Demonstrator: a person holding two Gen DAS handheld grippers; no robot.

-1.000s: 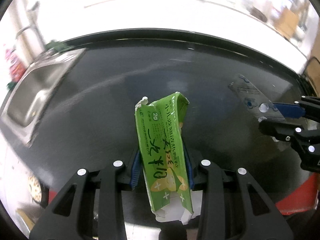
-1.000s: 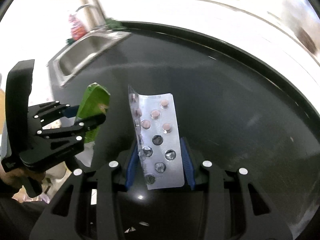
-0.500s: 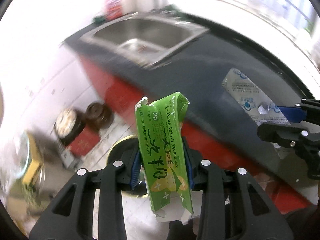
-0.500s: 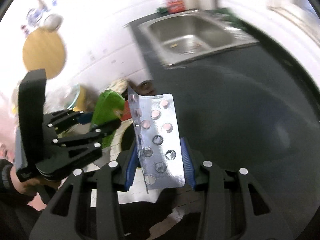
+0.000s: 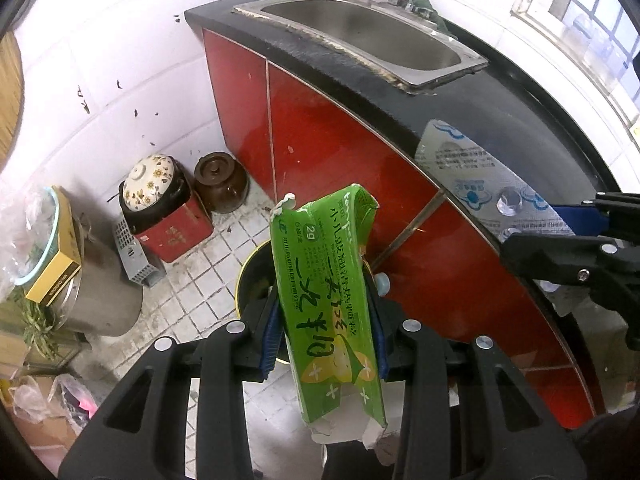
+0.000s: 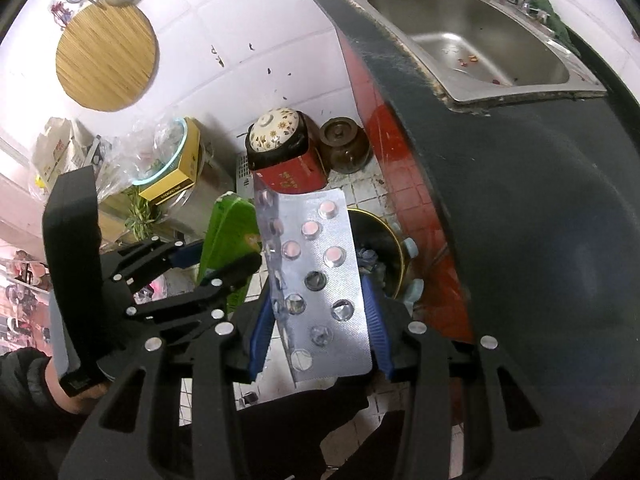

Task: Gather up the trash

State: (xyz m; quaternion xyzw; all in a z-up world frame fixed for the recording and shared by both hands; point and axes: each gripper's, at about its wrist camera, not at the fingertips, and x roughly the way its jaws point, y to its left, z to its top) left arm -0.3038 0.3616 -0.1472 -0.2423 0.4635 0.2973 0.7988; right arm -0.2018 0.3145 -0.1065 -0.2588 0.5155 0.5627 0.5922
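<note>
Hanging now past the bench edge, where a second ago they were over its top, the left hand-held gripper clamps the green carton and the right hand-held gripper clamps the blister pack, both above the bin on the floor.

We see only a slice of the bin in the left wrist view — the green carton covers most of its mouth. In the right wrist view the blister pack hides much of it too, and what lies inside is too dark to tell.
</note>
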